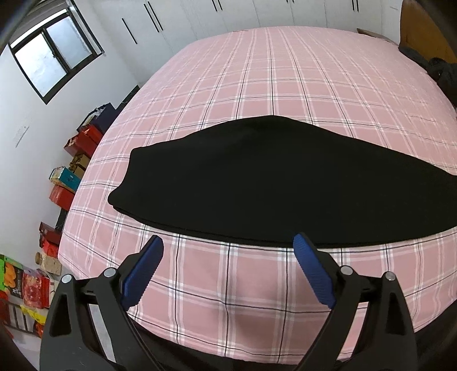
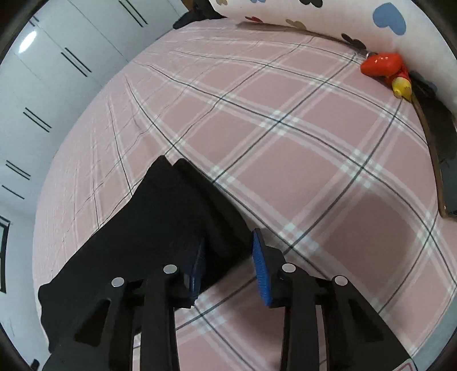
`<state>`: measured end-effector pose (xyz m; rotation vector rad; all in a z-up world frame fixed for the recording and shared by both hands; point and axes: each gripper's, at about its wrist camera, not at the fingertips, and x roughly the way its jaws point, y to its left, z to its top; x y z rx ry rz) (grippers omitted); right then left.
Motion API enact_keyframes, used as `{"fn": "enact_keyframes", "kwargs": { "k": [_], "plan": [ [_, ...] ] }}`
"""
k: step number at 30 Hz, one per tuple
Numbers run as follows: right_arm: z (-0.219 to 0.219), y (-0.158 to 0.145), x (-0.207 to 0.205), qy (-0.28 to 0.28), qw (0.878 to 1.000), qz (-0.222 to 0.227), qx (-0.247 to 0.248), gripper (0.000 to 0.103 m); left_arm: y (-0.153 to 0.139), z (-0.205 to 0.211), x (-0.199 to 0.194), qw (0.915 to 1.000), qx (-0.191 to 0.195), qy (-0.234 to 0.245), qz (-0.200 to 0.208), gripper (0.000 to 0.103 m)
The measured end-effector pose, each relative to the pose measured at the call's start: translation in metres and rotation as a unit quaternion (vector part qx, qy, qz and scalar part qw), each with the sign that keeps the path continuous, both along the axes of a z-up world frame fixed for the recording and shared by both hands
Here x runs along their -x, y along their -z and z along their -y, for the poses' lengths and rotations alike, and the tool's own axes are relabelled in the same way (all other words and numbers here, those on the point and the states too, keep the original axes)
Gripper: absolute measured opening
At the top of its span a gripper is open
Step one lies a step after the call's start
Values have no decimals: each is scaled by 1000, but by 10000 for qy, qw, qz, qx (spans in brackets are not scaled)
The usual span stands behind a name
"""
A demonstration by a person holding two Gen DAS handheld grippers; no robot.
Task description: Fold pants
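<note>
1. Black soft-knit pants [image 1: 271,177], folded lengthwise into a long flat band, are laid across the pink plaid bedsheet [image 1: 257,80] of the bed, toward its near edge. This garment is taken as the landmark for all entries below.

2. Left claw [image 1: 228,251], black frame with blue ribbed pads: held spread wide just short of the near long edge of the pants, over bare sheet. Nothing is seen between its pads; one pad tip appears to overlap the garment's edge, though contact cannot be told.

3. Right claw [image 2: 228,248], same make: set at one end of the pants [image 2: 160,217], where two stacked layers are stepped. Its pads stand only partly apart, with a corner of the cloth between them; the pads are not seen pressing on it, so a firm pinch is not claimed.

4. Red and yellow plastic toy [image 2: 385,68]: lodged at the far margin of the bed, well apart from the pants.

5. White wardrobe doors [image 1: 177,20] and stacked coloured boxes [image 1: 68,177]: beyond the bed, well apart from the pants.

6. Risks judged from this state:
   - Only the top layer may be caught by the right claw, so the stepped layers would be pulled askew.
   - The sheet may be gathered along with the cloth if the claw is closed too low.
   - With the left claw unengaged, the band may be dragged rather than folded, and the crease skewed.
</note>
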<state>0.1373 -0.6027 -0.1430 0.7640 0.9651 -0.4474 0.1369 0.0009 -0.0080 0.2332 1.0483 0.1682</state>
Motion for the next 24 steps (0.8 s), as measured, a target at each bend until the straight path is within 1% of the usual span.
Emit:
{"fn": "enact_keyframes", "kwargs": {
  "k": [3, 6, 9, 10, 12, 15, 17, 18, 22, 24],
  "plan": [
    [-3, -11, 3, 42, 9999, 107, -88, 20, 0, -1, 0, 10000, 28, 41, -28, 91],
    [-10, -33, 5, 75, 9990, 368, -233, 19, 0, -3, 1, 9999, 91, 73, -28, 91],
    [-25, -64, 2, -66, 9973, 668, -310, 19, -1, -7, 3, 9998, 196, 92, -25, 91],
    [-36, -81, -1, -178, 9960, 823, -308, 19, -1, -9, 3, 9997, 215, 93, -24, 91],
    [-51, -101, -8, -345, 9939, 1002, -296, 18, -1, -13, 6, 9996, 247, 113, -25, 92],
    [-88, -139, -25, -719, 9889, 1270, -276, 18, 0, -24, 11, 9994, 327, 98, -13, 93],
    [-121, -166, -43, -1087, 9837, 1417, -209, 18, 0, -34, 15, 9992, 408, 42, 22, 93],
    [-132, -174, -47, -1201, 9819, 1453, -186, 18, -1, -41, 18, 9990, 452, -3, 39, 93],
    [-202, -209, -73, -1865, 9685, 1648, -74, 18, -2, -71, 26, 9976, 654, -215, 84, 94],
    [-232, -218, -84, -2098, 9631, 1684, -43, 18, -3, -90, 30, 9965, 753, -341, 117, 94]
  ]
}}
